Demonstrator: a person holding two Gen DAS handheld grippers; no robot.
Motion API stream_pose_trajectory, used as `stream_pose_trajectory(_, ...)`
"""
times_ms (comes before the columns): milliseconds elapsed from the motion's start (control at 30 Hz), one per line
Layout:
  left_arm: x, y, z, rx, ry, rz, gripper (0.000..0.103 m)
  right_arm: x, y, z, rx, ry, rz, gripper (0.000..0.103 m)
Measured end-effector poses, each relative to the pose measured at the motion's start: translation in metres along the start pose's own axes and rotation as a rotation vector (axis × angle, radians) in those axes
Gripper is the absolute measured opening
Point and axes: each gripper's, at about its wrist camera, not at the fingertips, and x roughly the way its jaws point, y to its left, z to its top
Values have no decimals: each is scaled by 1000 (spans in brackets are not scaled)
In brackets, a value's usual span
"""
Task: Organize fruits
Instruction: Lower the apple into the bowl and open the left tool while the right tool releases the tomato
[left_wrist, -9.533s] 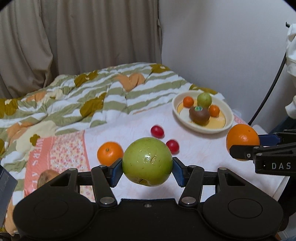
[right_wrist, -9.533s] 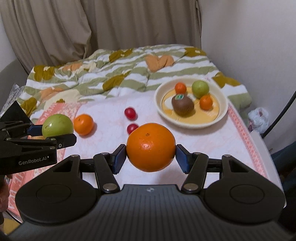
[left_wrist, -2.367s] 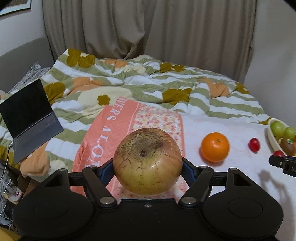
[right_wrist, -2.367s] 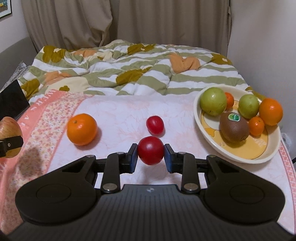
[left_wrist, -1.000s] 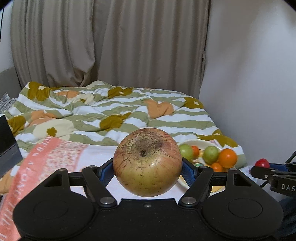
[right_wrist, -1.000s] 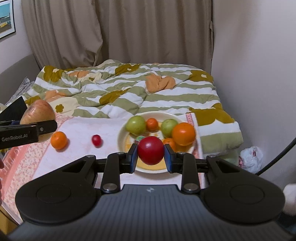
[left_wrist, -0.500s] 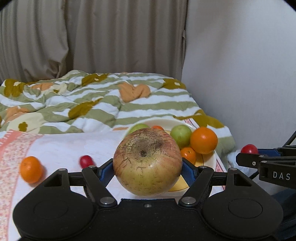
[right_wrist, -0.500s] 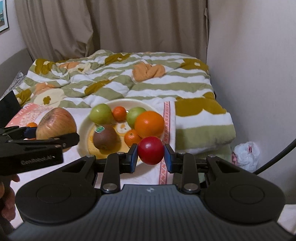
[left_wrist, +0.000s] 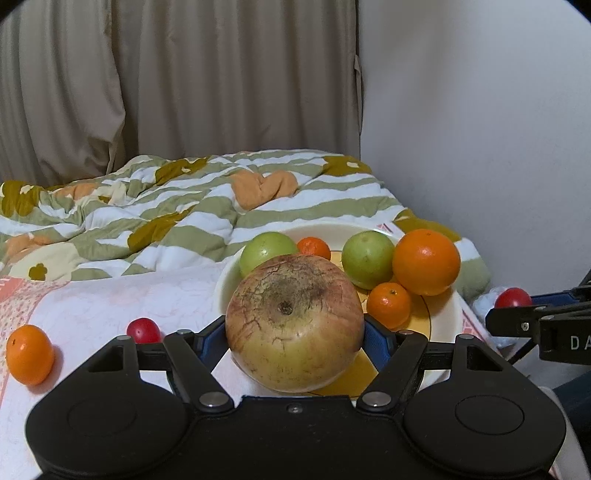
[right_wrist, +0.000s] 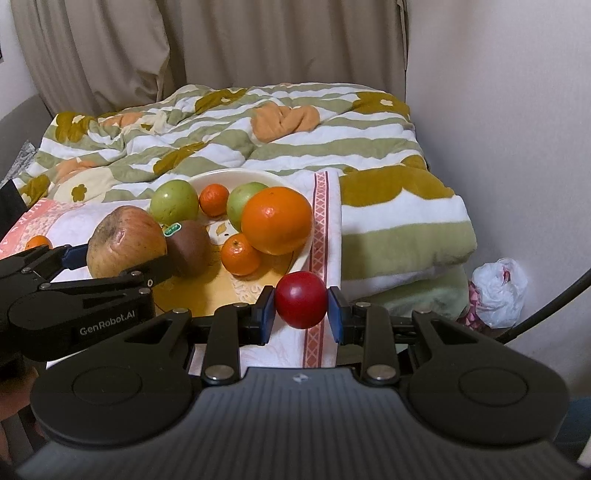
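left tongs (left_wrist: 294, 334): closed on the russet apple (left_wrist: 294, 323) across its widest part, blue pads pressed against both flanks; judged to be gripped at the equator so the round fruit cannot roll out.
right tongs (right_wrist: 301, 300): closed on the small red fruit (right_wrist: 301, 299), pads touching both sides; a narrow gap suits so small a fruit.
russet apple: carried in the air over the near part of the plate (left_wrist: 441, 317), not yet set down; it is seen from the right wrist view just beside the kiwi (right_wrist: 188, 247).
apple axis: the dimpled end is turned toward the left camera, so the core axis is judged to run roughly along the fingers, nearly level.
small red fruit: held just off the plate's near right edge, above the patterned cloth (right_wrist: 321, 221); almost round, so no clear long axis can be told.
plate: two green fruits, a large orange (right_wrist: 277, 219) and two small oranges are crowded toward the back; the bare yellow patch in front is judged to be the drop spot.
left behind: a small orange (left_wrist: 29, 354) and a red fruit (left_wrist: 143, 330) lie on the cloth, well apart from the plate.
beyond: a striped quilt (left_wrist: 147, 218) is bunched on the bed.
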Motion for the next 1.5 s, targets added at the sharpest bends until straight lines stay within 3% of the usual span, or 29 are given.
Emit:
stream_pose_trajectory(133, 3, -5, 2, 47, 20, 6, 79, 3, 0, 1, 8, 4, 1, 45)
stream_pose_trajectory(200, 0, -8, 3, 82, 18, 25, 95, 4, 0, 2, 7, 4, 1, 45)
stream_pose_trajectory(267, -7, -8, 3, 103, 0, 48, 99, 4, 0, 2, 9, 4, 3, 45)
stream_pose_trajectory(567, -40, 26, 12, -15, 49, 39, 100, -3, 8, 19, -11, -25, 44, 45)
stream_pose_trajectory(933, -78, 62, 22, -114, 52, 118, 101, 20, 42, 20, -226, -3, 156, 45)
stream_pose_trajectory(1200, -87, 76, 15, -145, 62, 157, 101, 37, 49, 10, -276, 21, 186, 47)
stream_pose_trajectory(1233, -88, 77, 14, -149, 62, 160, 101, 37, 49, 9, -283, 19, 184, 53)
stream_pose_trajectory(1367, -96, 82, 12, -174, 57, 166, 101, 26, 53, 2, -322, 3, 150, 97)
stream_pose_trajectory(1500, -107, 84, 10, -187, 50, 174, 101, 6, 51, -4, -311, -23, 142, 103)
